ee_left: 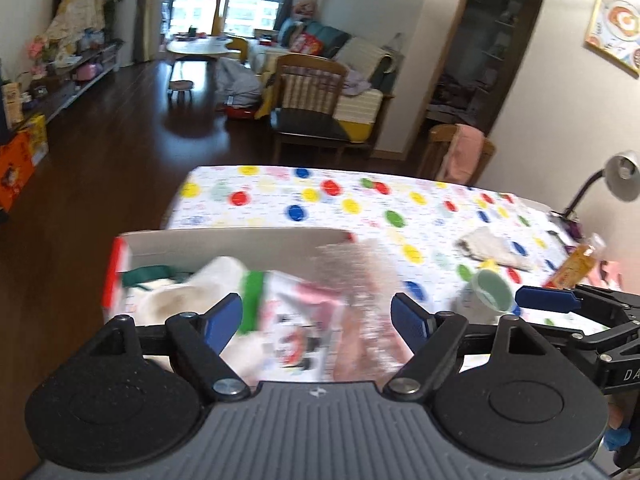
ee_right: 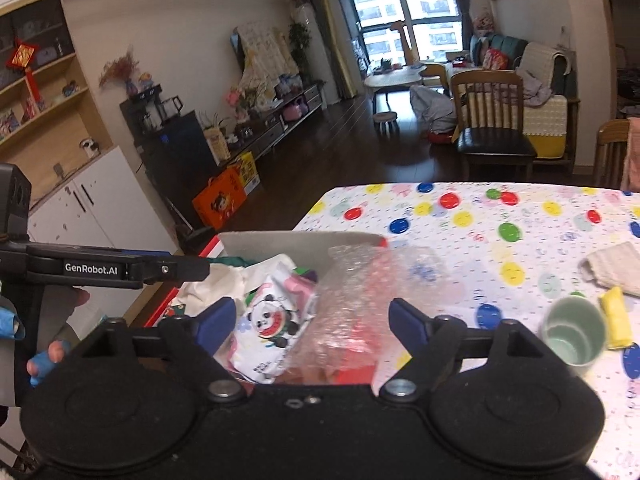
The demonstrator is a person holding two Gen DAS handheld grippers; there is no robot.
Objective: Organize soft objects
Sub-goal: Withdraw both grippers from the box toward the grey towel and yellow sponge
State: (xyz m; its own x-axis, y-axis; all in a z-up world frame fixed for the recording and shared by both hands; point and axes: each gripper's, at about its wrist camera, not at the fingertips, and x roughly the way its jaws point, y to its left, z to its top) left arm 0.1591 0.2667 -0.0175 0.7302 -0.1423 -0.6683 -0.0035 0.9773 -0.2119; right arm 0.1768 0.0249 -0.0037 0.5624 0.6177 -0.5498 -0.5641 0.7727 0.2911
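Both claws hung over the cardboard box at the table's near corner. The left gripper stood wide apart, nothing pinched; just beyond its blue pads lay the panda-print pouch and a crumpled sheet of bubble wrap, both resting in the box. The right gripper was likewise spread and empty above that same heap. To its right, on the spotted tablecloth, stood a green cup, a yellow cloth touching it, and a beige towel farther off.
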